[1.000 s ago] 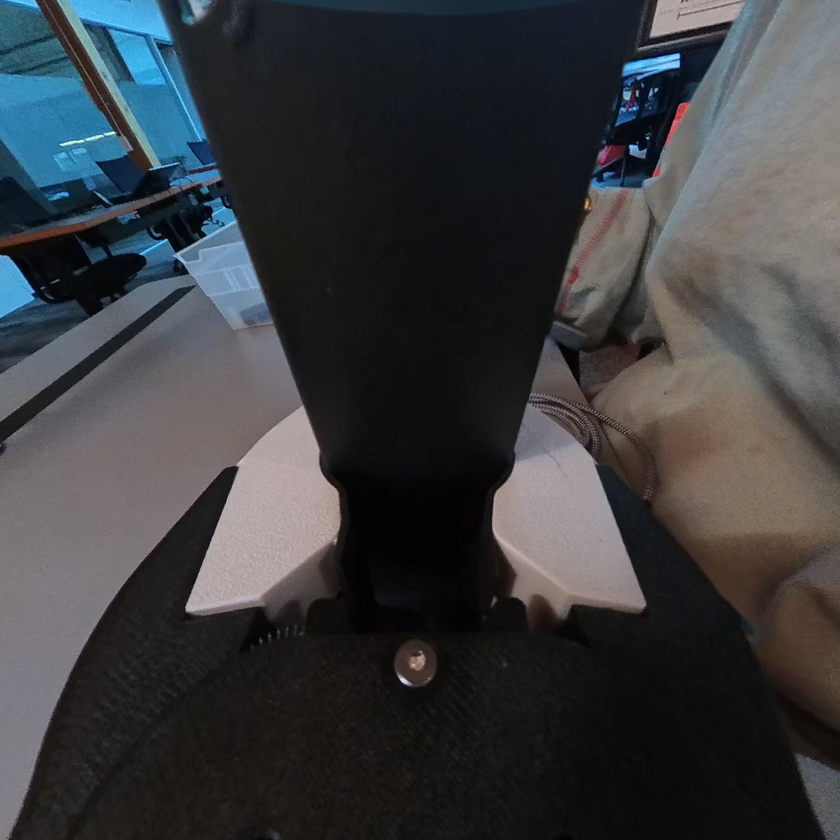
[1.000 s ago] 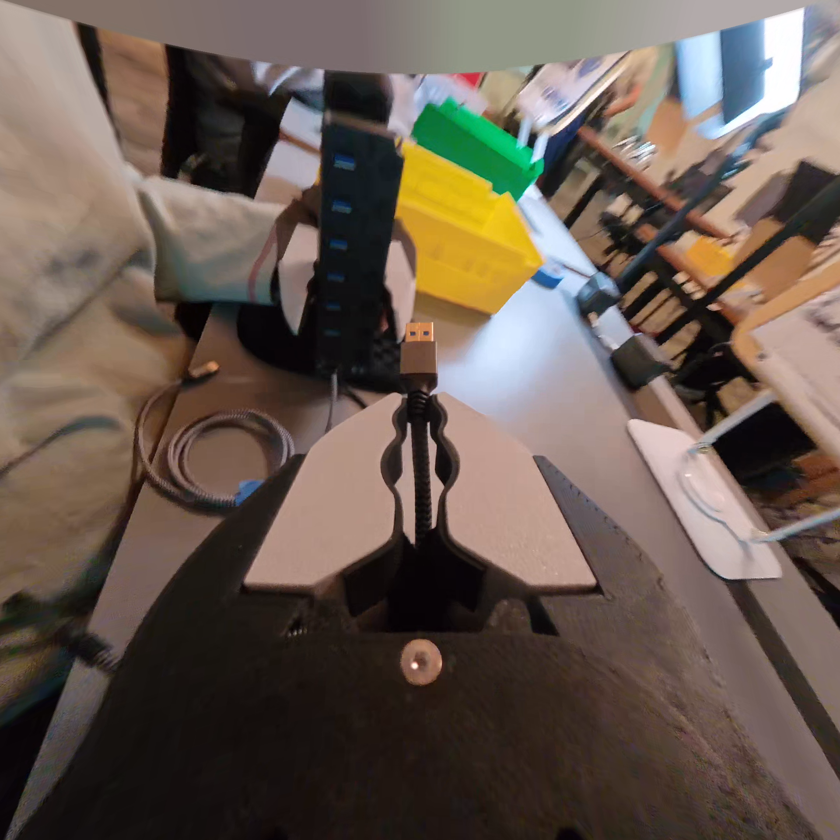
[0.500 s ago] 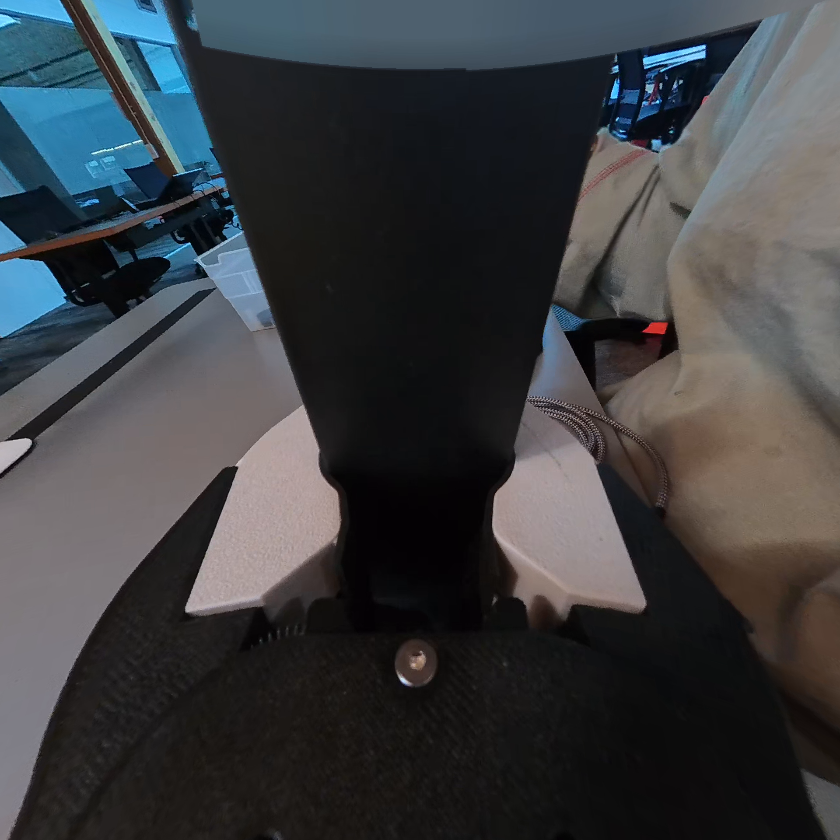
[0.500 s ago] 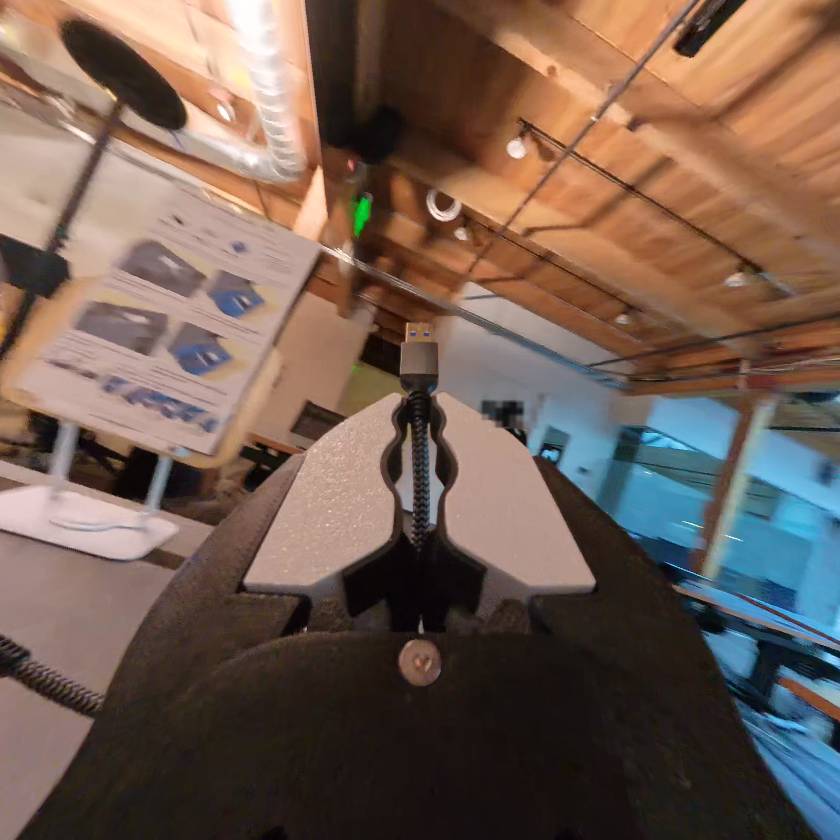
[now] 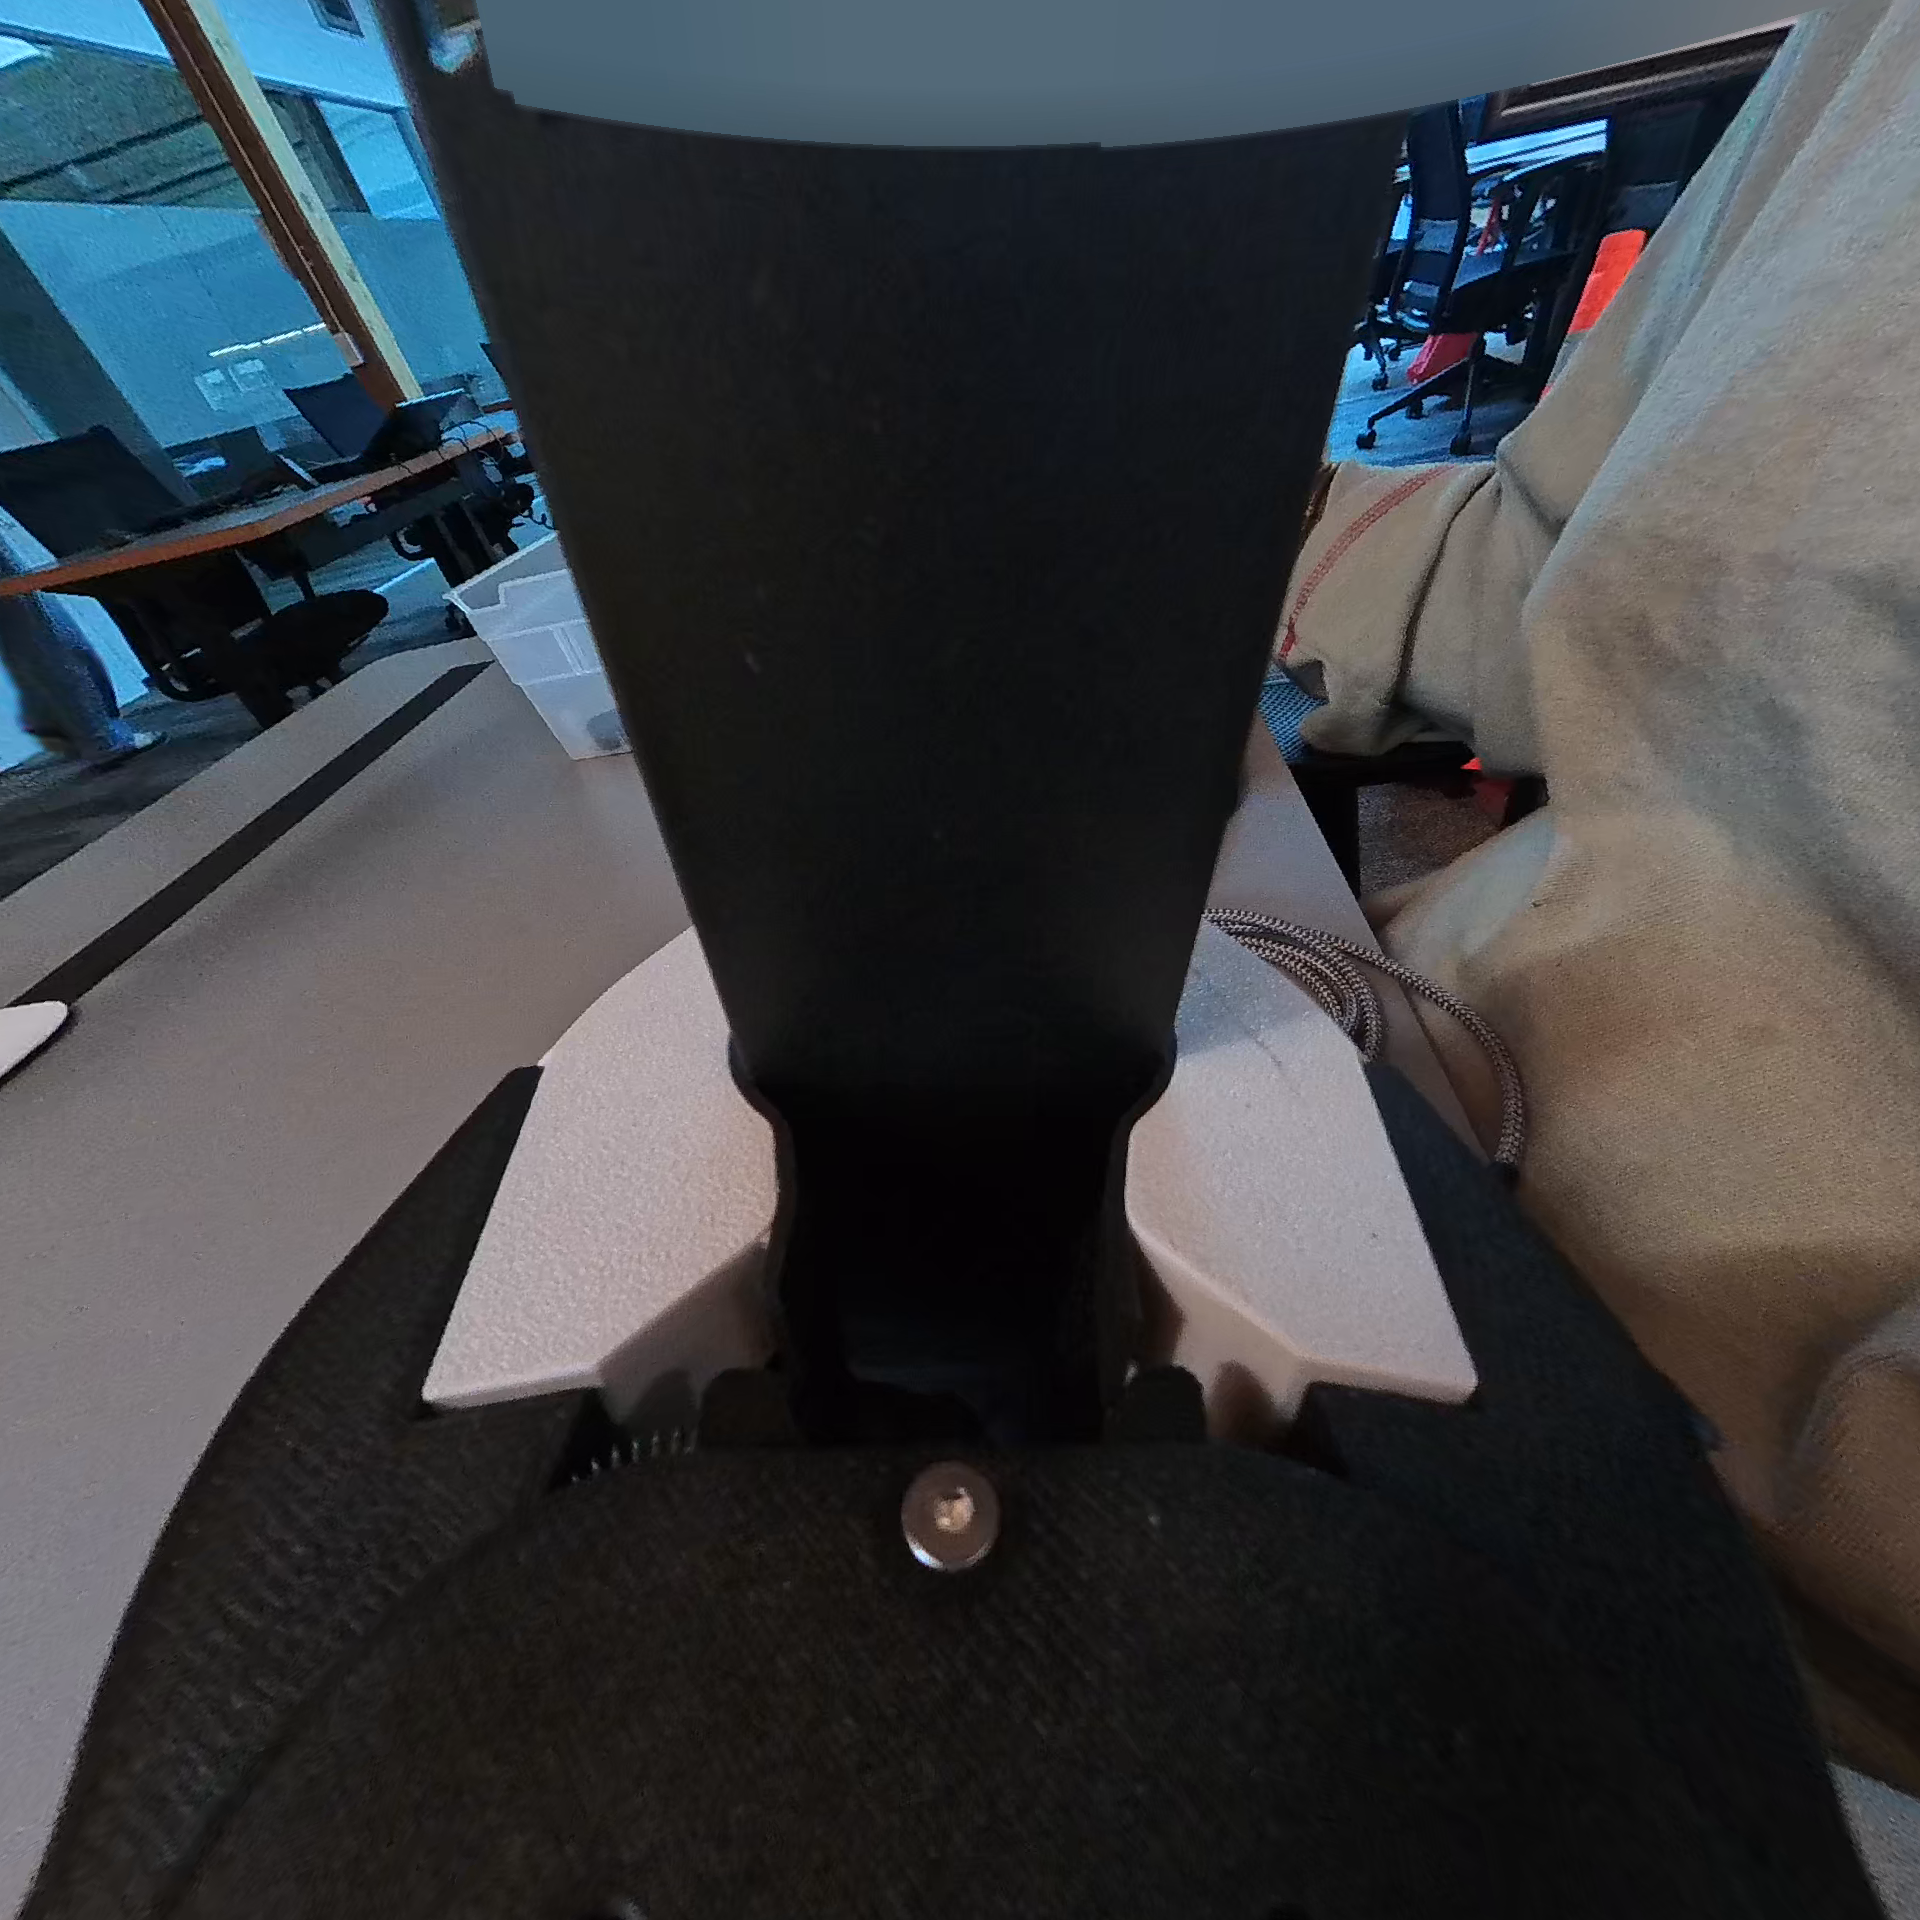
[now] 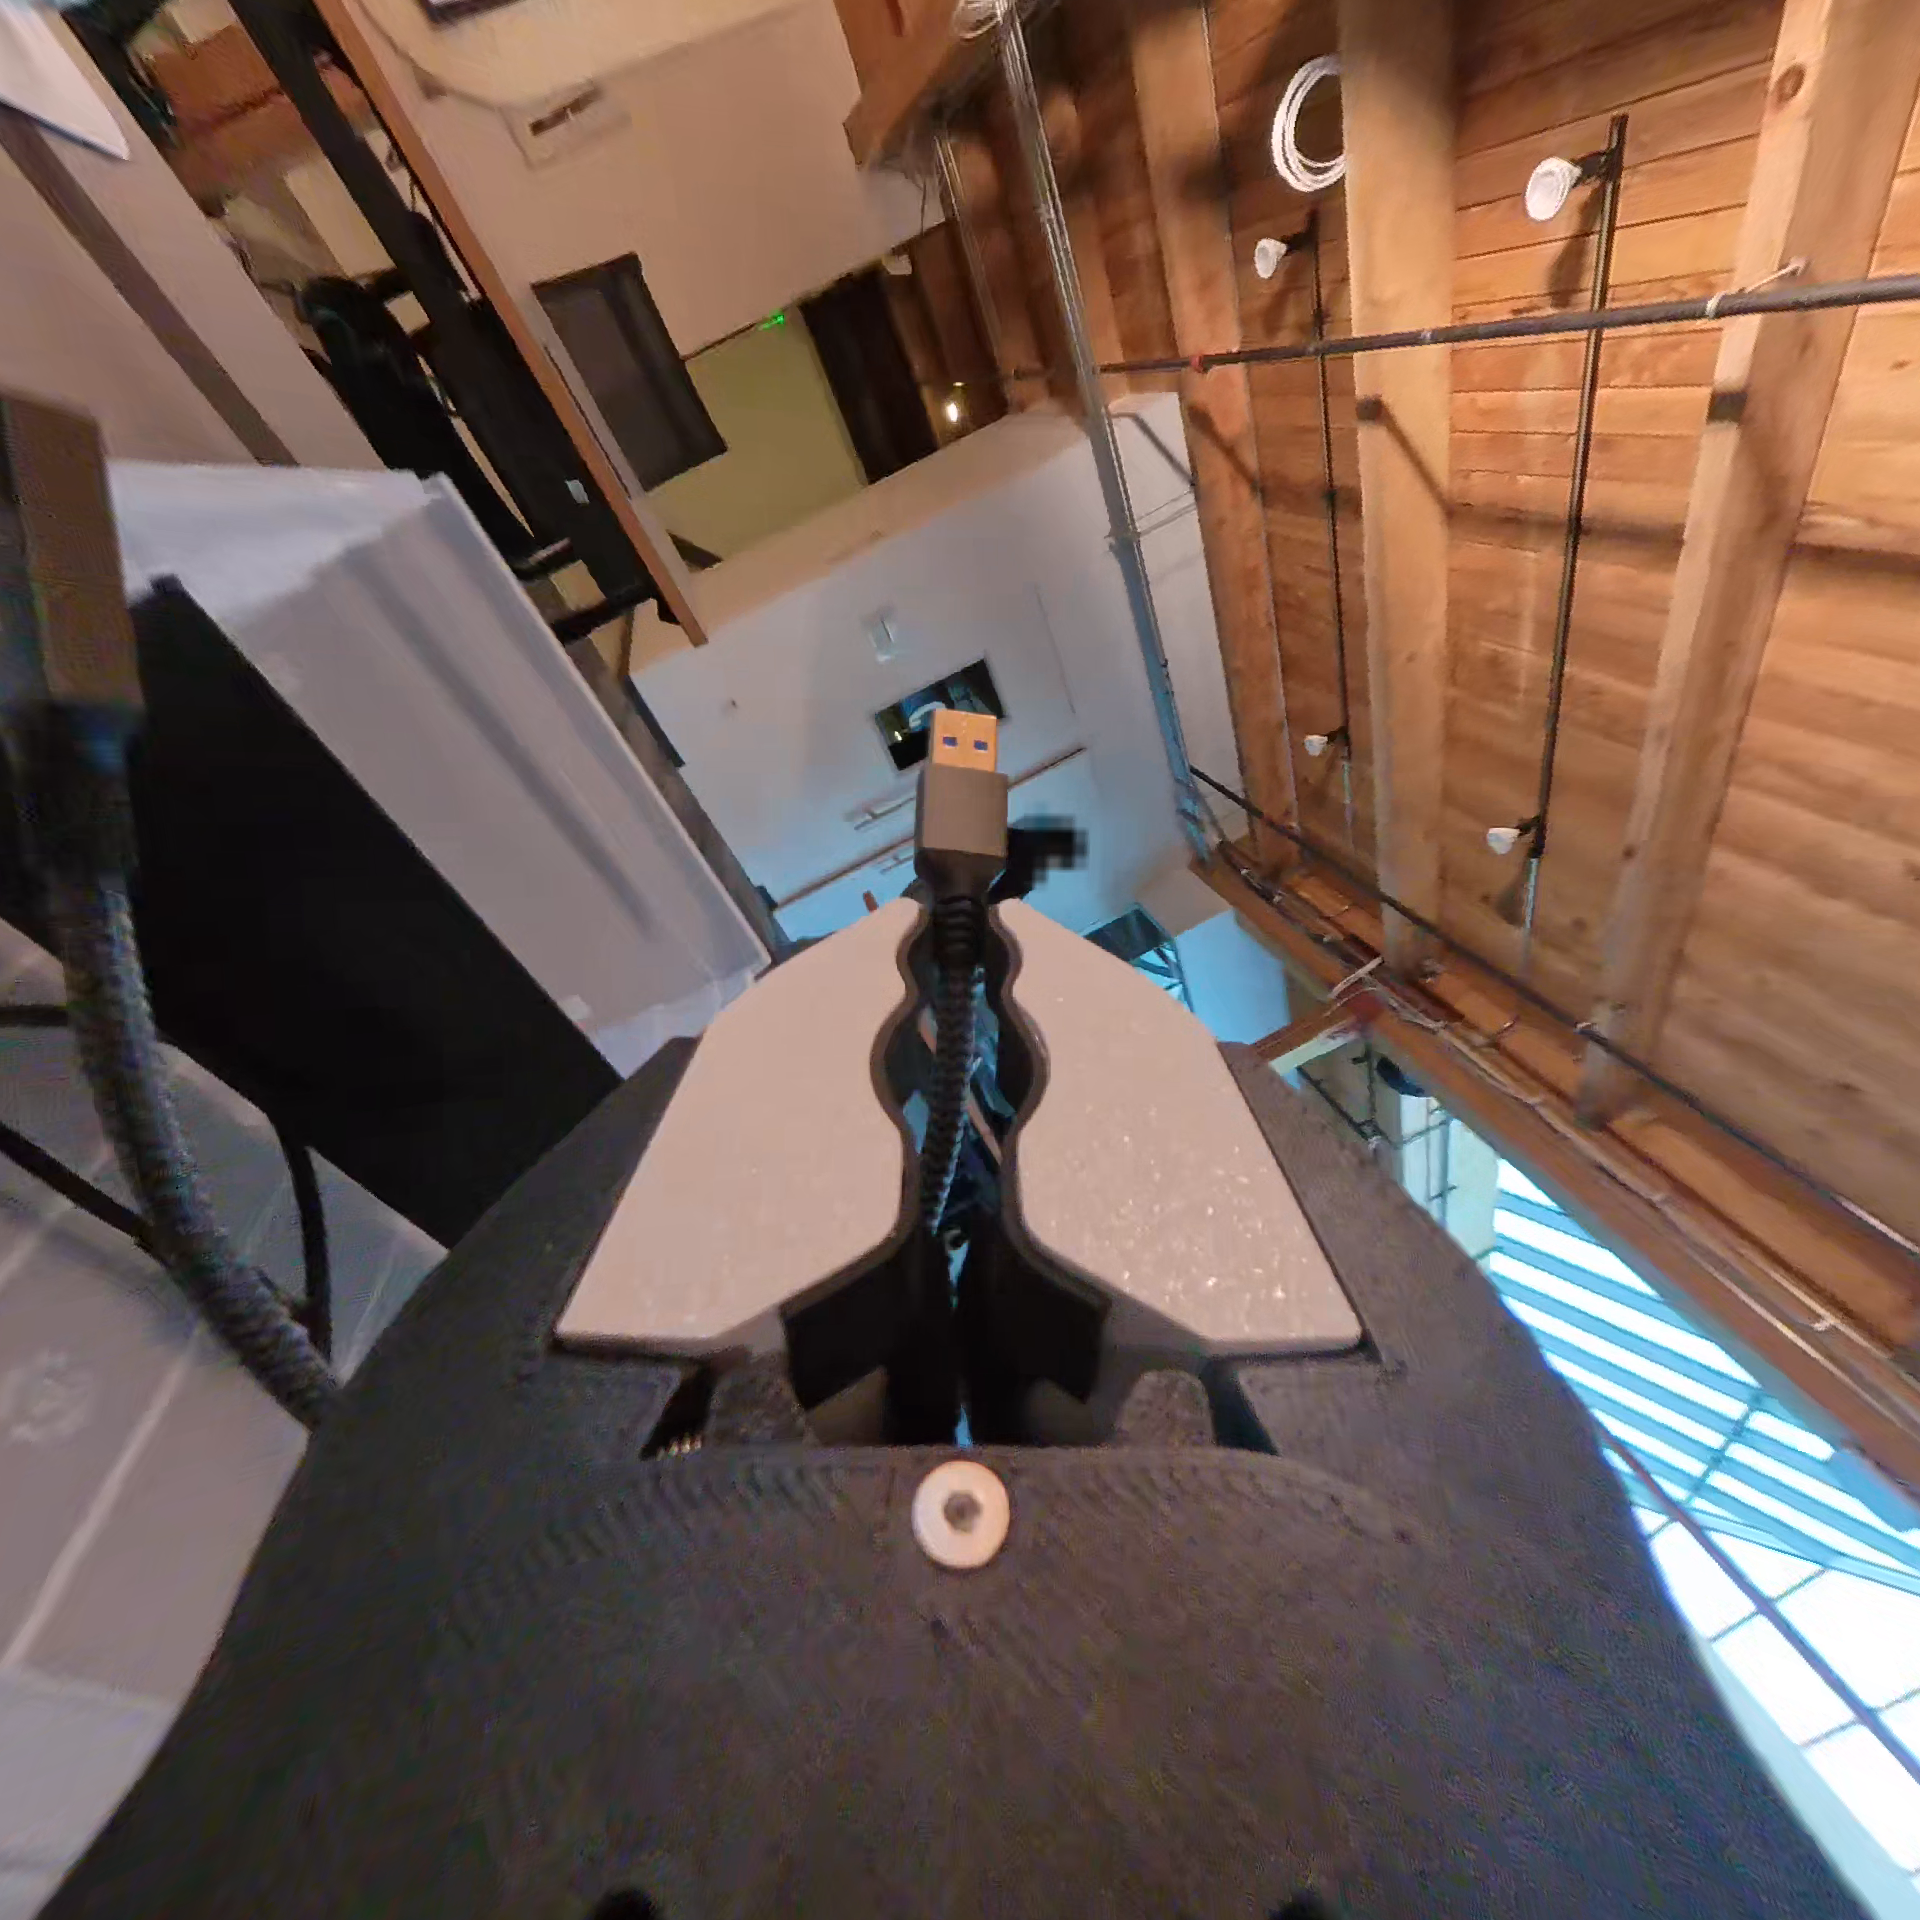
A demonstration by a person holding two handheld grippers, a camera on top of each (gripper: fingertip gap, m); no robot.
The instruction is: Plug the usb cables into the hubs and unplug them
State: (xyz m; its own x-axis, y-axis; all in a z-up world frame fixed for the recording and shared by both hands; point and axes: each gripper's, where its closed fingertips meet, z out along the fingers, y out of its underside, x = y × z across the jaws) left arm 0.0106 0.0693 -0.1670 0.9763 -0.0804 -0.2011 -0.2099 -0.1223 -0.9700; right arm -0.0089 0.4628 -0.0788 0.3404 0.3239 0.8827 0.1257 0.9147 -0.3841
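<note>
Ideally the right gripper (image 6: 958, 914) — pinched shut on the braided usb cable (image 6: 951, 1039) just behind its plug (image 6: 961, 795), which juts forward past the fingertips toward the wooden ceiling (image 6: 1558, 520) — should swing back down and square the plug's flat face to a port before pushing straight in, judging by how far it points away. Meanwhile the left gripper (image 5: 951, 1039) is clamped on the black hub (image 5: 935, 571), which stands straight out ahead of its fingers — a spare cable coil (image 5: 1340, 987) lies just to its right on the table (image 5: 312, 987).
</note>
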